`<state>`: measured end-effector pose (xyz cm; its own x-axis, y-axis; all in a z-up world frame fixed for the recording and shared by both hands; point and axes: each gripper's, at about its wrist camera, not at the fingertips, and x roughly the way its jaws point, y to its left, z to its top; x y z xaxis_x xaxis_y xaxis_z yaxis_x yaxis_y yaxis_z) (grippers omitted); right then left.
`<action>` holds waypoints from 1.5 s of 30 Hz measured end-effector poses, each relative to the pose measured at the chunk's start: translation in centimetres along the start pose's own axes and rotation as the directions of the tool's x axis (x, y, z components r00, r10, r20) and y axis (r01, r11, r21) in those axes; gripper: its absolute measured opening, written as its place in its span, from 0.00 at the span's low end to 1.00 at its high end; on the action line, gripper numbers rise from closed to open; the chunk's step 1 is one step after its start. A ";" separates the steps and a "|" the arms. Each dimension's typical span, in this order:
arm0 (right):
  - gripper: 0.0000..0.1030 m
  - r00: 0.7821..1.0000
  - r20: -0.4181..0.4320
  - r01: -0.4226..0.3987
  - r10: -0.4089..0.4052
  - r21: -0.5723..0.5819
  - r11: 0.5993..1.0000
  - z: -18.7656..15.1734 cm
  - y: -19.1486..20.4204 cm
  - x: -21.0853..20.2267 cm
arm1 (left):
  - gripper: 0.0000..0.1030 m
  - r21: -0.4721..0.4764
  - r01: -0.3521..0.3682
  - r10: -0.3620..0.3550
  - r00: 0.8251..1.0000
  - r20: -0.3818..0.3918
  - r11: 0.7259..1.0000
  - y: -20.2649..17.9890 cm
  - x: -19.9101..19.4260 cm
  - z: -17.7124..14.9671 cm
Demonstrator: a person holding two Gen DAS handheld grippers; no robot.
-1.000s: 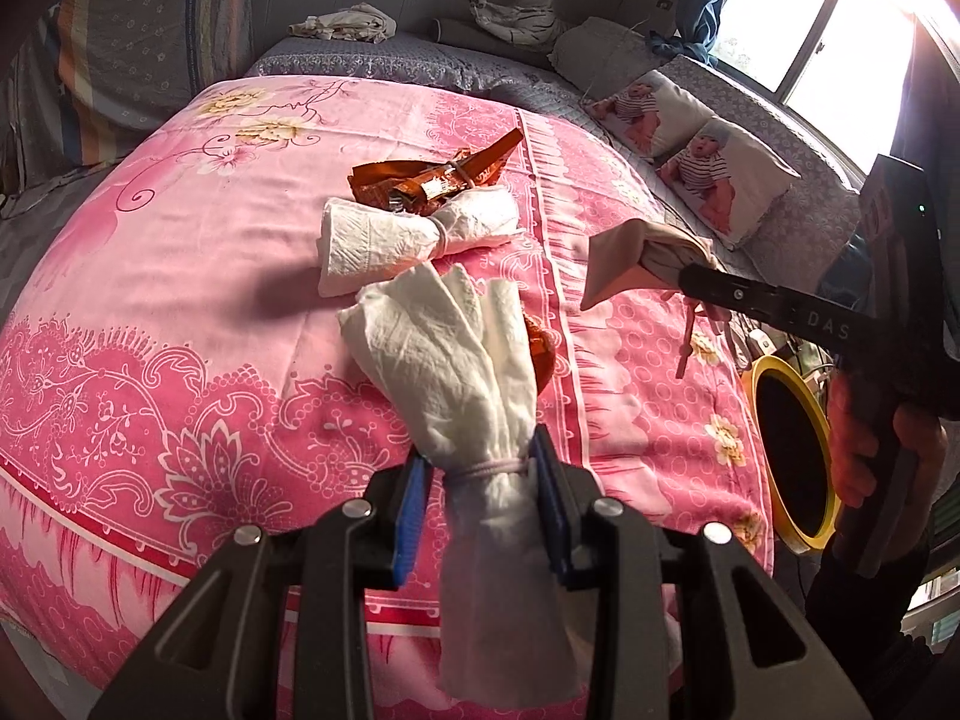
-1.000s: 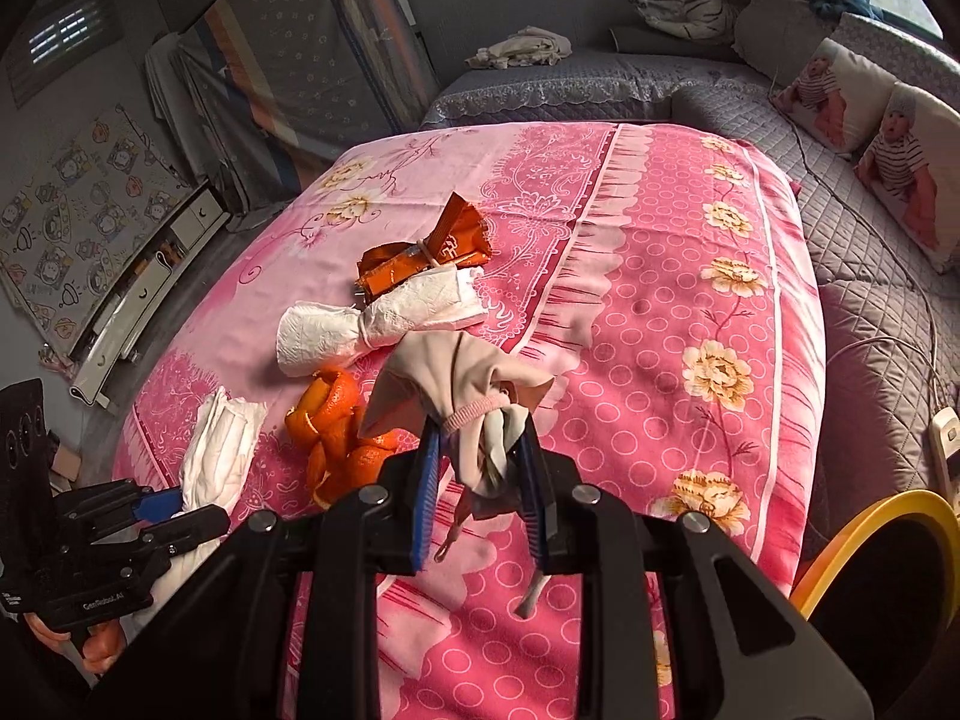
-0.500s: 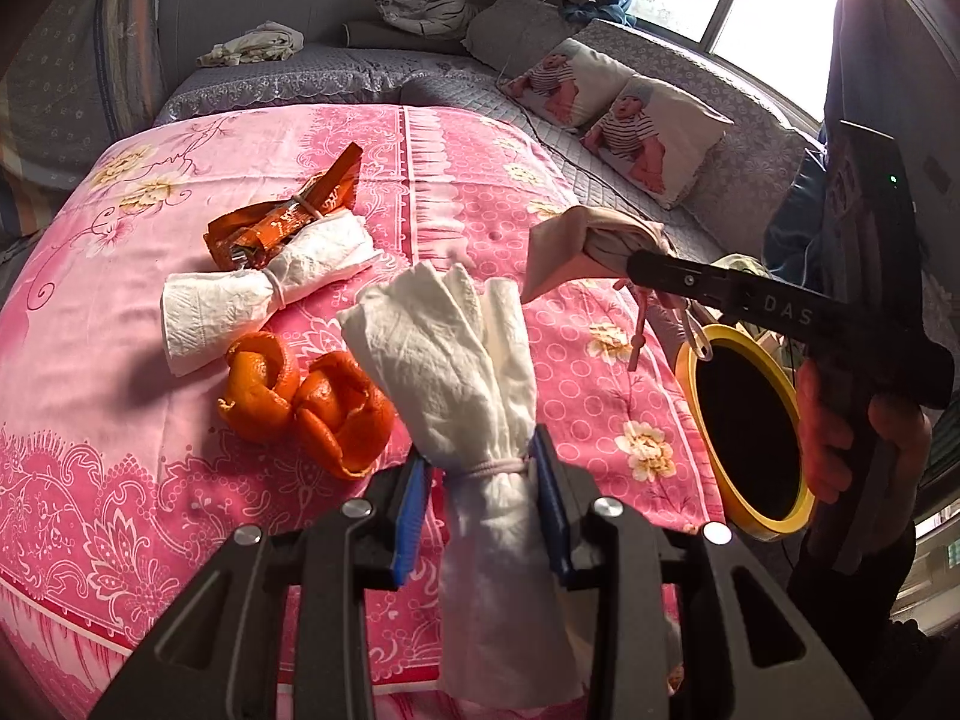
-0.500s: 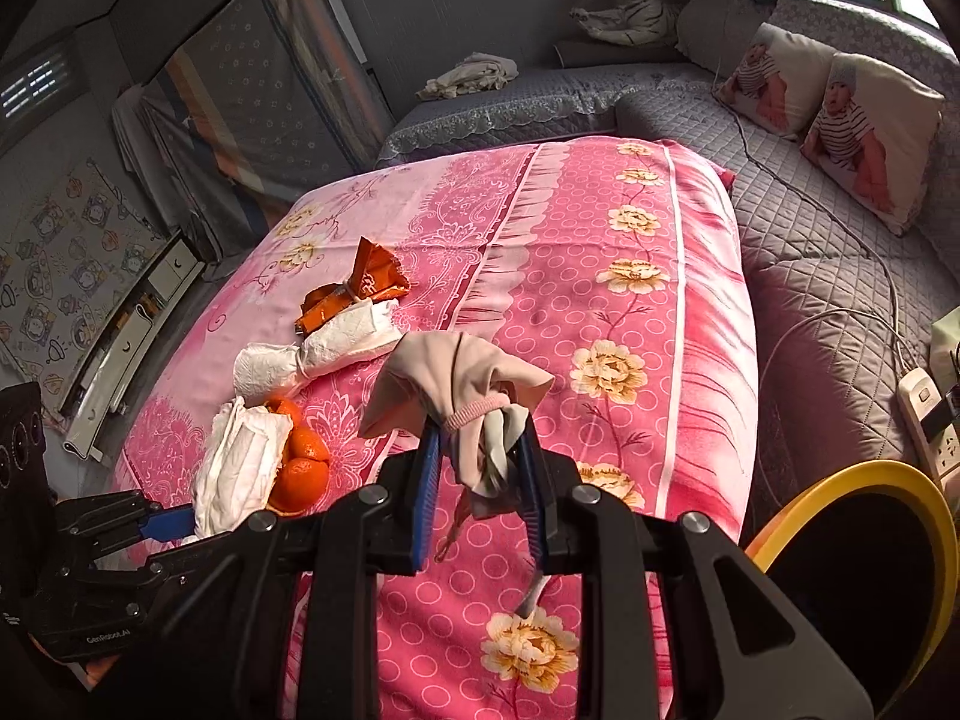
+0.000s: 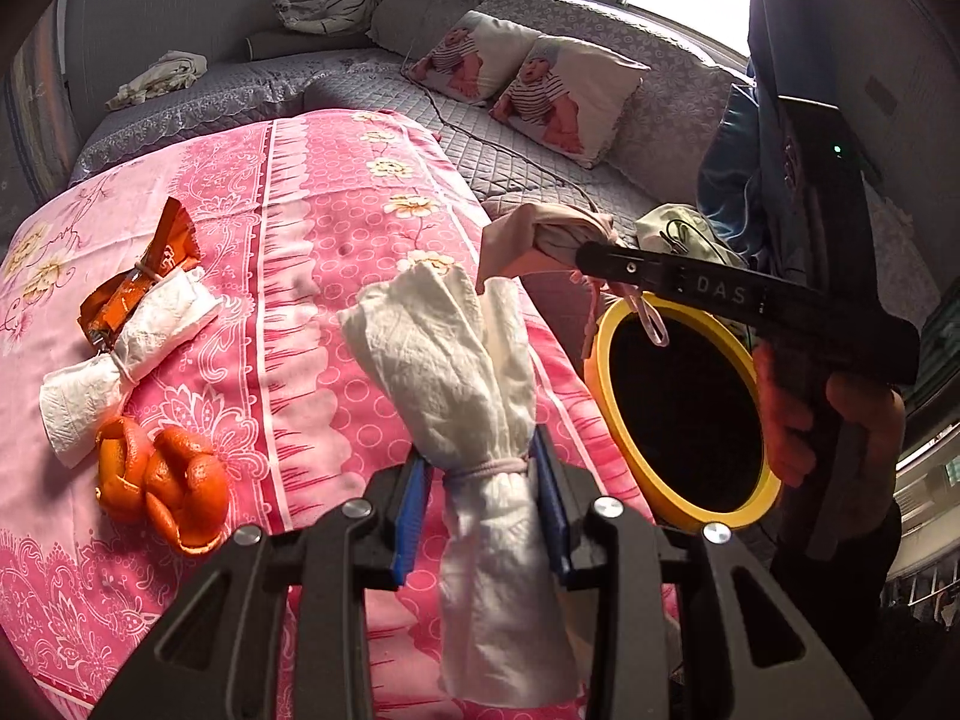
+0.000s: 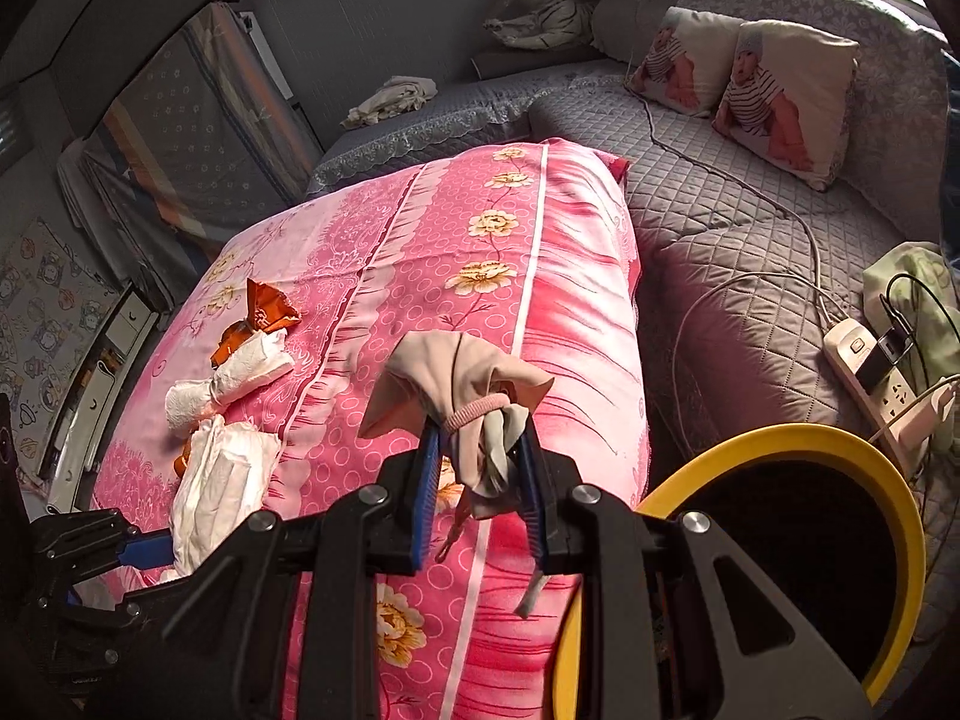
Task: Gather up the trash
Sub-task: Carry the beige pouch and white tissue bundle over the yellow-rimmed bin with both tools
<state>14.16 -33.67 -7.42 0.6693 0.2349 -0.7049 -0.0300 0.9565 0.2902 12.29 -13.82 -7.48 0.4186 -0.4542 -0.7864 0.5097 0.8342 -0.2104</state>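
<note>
While my left gripper (image 5: 480, 504) hangs over the pink bedspread (image 5: 336, 252) pinching a banded tissue bundle (image 5: 462, 384) upright, my right gripper (image 6: 480, 480) is clamped on a beige cloth wad (image 6: 450, 378), held level right beside the yellow-rimmed bin (image 6: 900, 516).

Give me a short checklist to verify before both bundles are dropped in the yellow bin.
1. Left hand-held gripper shut on white tissue bundle: ok.
2. Right hand-held gripper shut on beige cloth bundle: ok.
3. Yellow bin mouth open and unblocked: ok.
4. Beige bundle directly over the opening: not ok, beside the rim.
5. Room left inside the bin: cannot tell, interior is dark.
</note>
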 end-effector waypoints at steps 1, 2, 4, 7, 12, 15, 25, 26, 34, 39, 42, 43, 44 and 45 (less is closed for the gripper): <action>0.22 1.000 0.005 0.008 -0.009 0.009 1.000 -0.1 -0.6 -0.3 | 0.30 0.010 0.008 -0.008 1.000 -0.003 1.000 -0.5 0.2 0.2; 0.22 1.000 0.010 0.017 -0.017 0.018 1.000 -0.2 -1.2 -0.7 | 0.30 0.021 0.015 -0.015 1.000 -0.005 1.000 -1.1 0.4 0.3; 0.22 0.999 0.020 0.035 -0.035 0.040 0.999 -0.5 -2.4 -1.4 | 0.30 0.044 0.027 -0.027 1.000 -0.008 0.999 -2.1 0.7 0.5; 0.22 0.997 0.033 0.063 -0.065 0.073 0.995 -0.9 -4.2 -2.5 | 0.30 0.073 0.044 -0.042 0.999 -0.016 0.996 -3.7 1.3 0.9; 0.22 0.992 0.046 0.110 -0.116 0.121 0.987 -1.9 -6.9 -4.1 | 0.30 0.105 0.070 -0.067 0.997 -0.030 0.992 -5.5 2.1 1.4; 0.22 0.988 0.048 0.138 -0.147 0.147 0.979 -2.6 -8.4 -5.0 | 0.30 0.124 0.083 -0.079 0.996 -0.034 0.989 -6.5 2.5 1.6; 0.22 0.969 0.043 0.227 -0.243 0.221 0.948 -4.7 -12.3 -7.3 | 0.30 0.178 0.123 -0.115 0.992 -0.057 0.976 -9.9 3.9 2.3; 0.22 0.966 0.044 0.239 -0.255 0.226 0.944 -4.9 -12.6 -7.5 | 0.30 0.182 0.127 -0.118 0.991 -0.060 0.975 -10.2 4.1 2.4; 0.23 0.943 0.029 0.312 -0.332 0.275 0.910 -6.2 -14.9 -8.3 | 0.30 0.224 0.157 -0.144 0.987 -0.072 0.962 -12.9 5.4 2.6; 0.23 0.936 0.010 0.333 -0.352 0.305 0.892 -6.9 -16.0 -8.1 | 0.30 0.229 0.175 -0.159 0.984 -0.084 0.958 -13.9 6.6 2.8; 0.23 0.930 -0.001 0.350 -0.369 0.316 0.882 -7.2 -16.4 -7.9 | 0.30 0.230 0.181 -0.164 0.982 -0.093 0.956 -14.2 7.4 2.8; 0.23 0.929 -0.003 0.351 -0.370 0.320 0.880 -7.3 -16.6 -7.9 | 0.30 0.229 0.181 -0.163 0.982 -0.098 0.956 -14.4 7.7 2.7; 0.23 0.929 -0.006 0.352 -0.370 0.324 0.878 -7.4 -16.7 -7.8 | 0.30 0.228 0.182 -0.162 0.981 -0.103 0.956 -14.4 7.9 2.7; 0.23 0.929 -0.008 0.352 -0.370 0.326 0.877 -7.4 -16.8 -7.8 | 0.30 0.227 0.183 -0.162 0.981 -0.109 0.957 -14.6 8.2 2.6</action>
<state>3.91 -50.29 -11.60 0.6273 -0.1345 -0.7671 0.4516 0.8653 0.2176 10.28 -30.50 -9.32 0.2463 -0.5463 -0.8005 0.7345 0.6441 -0.2135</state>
